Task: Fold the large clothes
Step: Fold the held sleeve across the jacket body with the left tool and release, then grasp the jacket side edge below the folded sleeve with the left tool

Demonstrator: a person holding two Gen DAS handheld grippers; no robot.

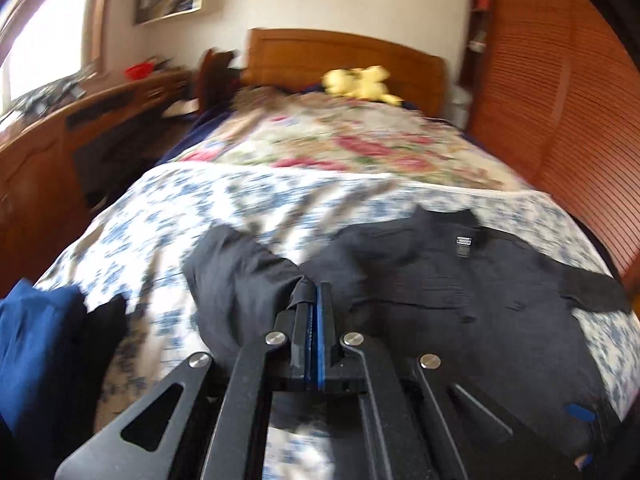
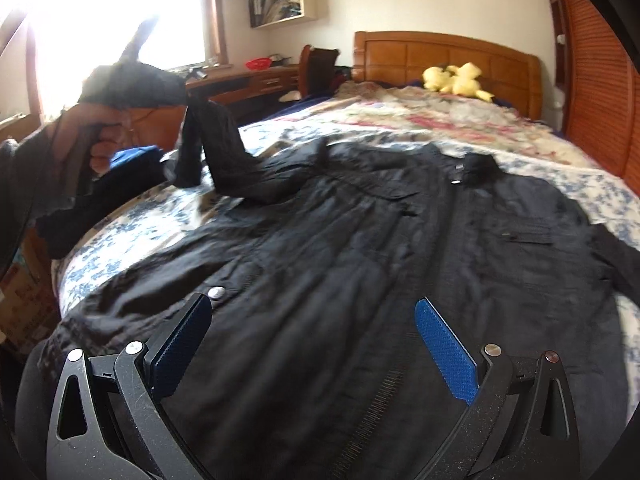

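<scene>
Black jacket (image 2: 360, 248) spread front-up across blue-and-white quilt (image 1: 168, 216), collar (image 2: 476, 168) toward headboard (image 2: 444, 56), hem nearest right wrist camera. Snap button (image 2: 217, 292) visible on lower front, chest pocket flap (image 2: 532, 236) on far side.

Left gripper (image 1: 314, 292): fingers pressed together, clamped on bunched sleeve (image 1: 240, 272) of jacket. Seen from right wrist view, sleeve (image 2: 216, 152) lifted off quilt, hanging in a fold from left gripper, held in bare hand (image 2: 100, 136); sleeve's root still joined to jacket at shoulder, resting on bed.

Right gripper (image 2: 316, 344): fingers wide apart, blue pads (image 2: 444, 348) facing inward, nothing between them; poised just above lower front of jacket. Contact with cloth cannot be told.

Other sleeve (image 1: 592, 288) lying flat out to the side on quilt.

Floral cover (image 1: 340, 144) beyond quilt. Yellow plush (image 2: 460, 78) at headboard. Blue cloth (image 1: 36, 344) at bed's left edge. Wooden desk (image 1: 100, 108) under window (image 2: 104, 12). Slatted wardrobe (image 1: 560, 92) at right. Left wrist view motion-blurred.
</scene>
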